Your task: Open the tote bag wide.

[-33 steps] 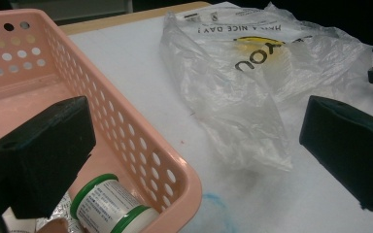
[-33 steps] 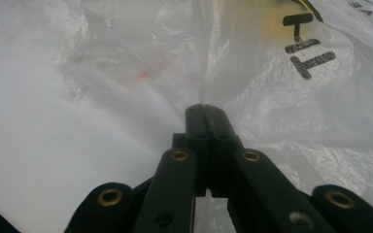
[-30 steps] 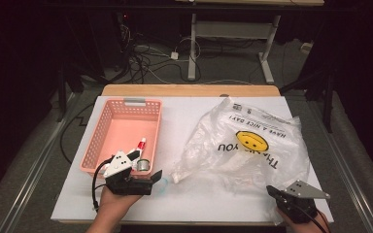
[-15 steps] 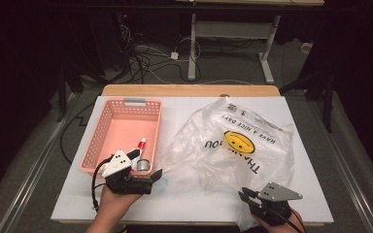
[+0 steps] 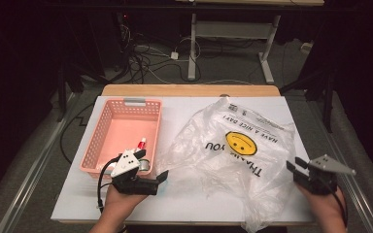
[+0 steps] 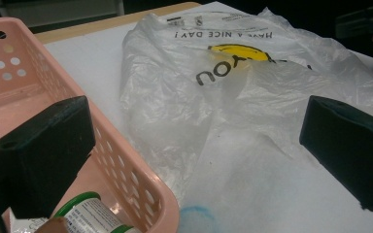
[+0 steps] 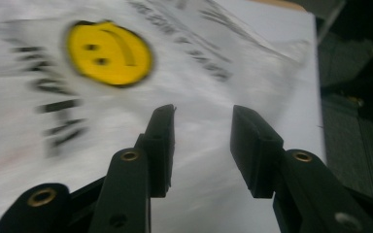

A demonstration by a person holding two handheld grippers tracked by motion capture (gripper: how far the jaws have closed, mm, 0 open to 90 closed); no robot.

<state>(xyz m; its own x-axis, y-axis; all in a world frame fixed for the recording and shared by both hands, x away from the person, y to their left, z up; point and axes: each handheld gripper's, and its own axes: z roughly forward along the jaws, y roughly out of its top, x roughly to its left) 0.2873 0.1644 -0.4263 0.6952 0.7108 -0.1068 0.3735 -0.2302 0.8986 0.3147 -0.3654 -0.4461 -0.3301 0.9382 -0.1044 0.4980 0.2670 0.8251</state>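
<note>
Both tongs spread, plastic bag on the bench

The bag (image 5: 233, 155) lies centre-right of the frame; the right tongs (image 5: 298, 170), just opening with nothing between them, sit at its right edge; the left tongs (image 5: 158, 177) stand wide beside the pink basket (image 5: 97, 141).

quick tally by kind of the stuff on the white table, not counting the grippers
pink perforated plastic basket: 1
clear plastic bag with a yellow smiley face: 1
small items lying in the basket: 2, a red-and-white tube and a round white-labelled container with a green rim
total: 4
</note>
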